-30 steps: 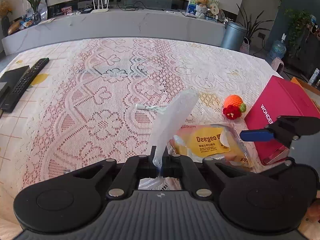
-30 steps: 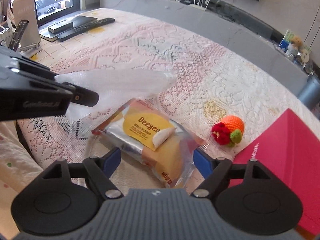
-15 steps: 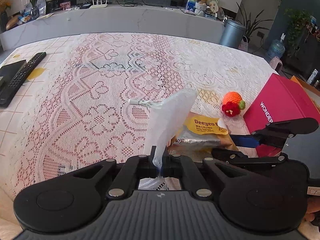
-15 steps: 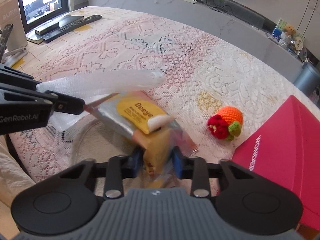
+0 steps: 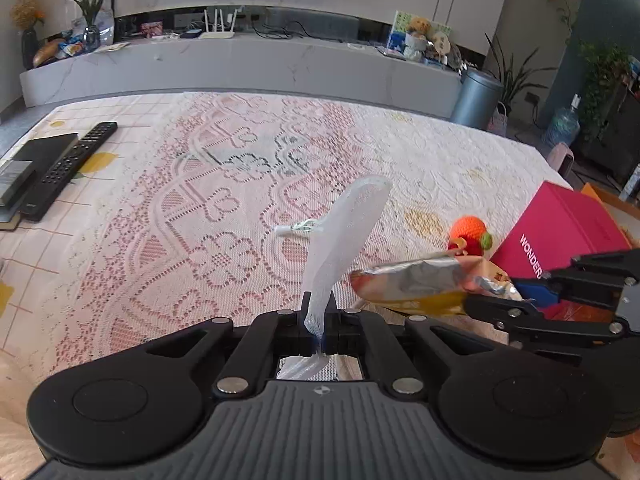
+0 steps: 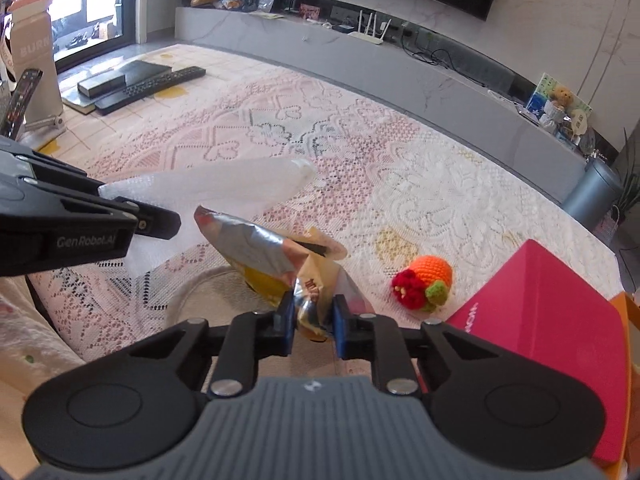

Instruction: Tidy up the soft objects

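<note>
Bright, even daylight in both views. In the right wrist view the source is a window (image 6: 92,8) far left beyond the fingers, blown out to near white. Soft shadow under the foil packet (image 6: 256,248) just ahead of the fingertips (edges of it faint). Mild glare on the packet's silver face. Strong fisheye bending: the grey ledge (image 5: 248,68) far ahead of the fingers bows, corners go dark. Packet end between the fingers slightly smeared; lace cloth (image 5: 168,216) crisp.
</note>
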Tool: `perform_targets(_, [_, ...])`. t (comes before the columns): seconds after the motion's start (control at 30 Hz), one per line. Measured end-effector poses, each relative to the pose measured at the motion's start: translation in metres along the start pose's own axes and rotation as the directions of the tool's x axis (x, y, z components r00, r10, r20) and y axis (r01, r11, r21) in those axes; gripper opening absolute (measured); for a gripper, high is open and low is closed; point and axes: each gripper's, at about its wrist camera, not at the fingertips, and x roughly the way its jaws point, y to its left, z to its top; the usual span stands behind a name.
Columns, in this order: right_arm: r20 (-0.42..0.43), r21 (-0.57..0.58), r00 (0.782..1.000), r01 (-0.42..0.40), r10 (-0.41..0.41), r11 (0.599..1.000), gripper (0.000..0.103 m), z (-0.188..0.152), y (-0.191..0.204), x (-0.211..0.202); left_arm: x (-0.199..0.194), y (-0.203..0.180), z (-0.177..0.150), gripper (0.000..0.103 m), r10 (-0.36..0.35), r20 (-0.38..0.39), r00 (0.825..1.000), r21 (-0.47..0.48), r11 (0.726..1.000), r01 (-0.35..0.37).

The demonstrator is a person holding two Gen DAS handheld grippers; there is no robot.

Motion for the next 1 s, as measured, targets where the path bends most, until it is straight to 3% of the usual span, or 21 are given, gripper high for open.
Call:
perform_targets(0.33, [0.066,0.045,0.998,0.007,-0.01,0.999,0.013,-0.006,-0.007,-0.052,-0.034,0.001,0.0,0.002,0.041,0.051,0.998,-0.041,0.998,-0.039])
perform_targets(0.7, [0.147,0.04,0.989,0.005,-0.011,0.999,0.009,-0.009,-0.008,-0.104,-0.064,-0.008,-0.01,0.002,0.018,0.054,0.998,-0.046,0.999,-0.015])
perform_targets(1.0, [0.203,0.032,0.978,0.039,-0.045,0.999,0.008,-0.017,-0.019,-0.147,-0.089,-0.034,-0.009,0.002,-0.017,0.094,0.995,0.015,1.0,0.016])
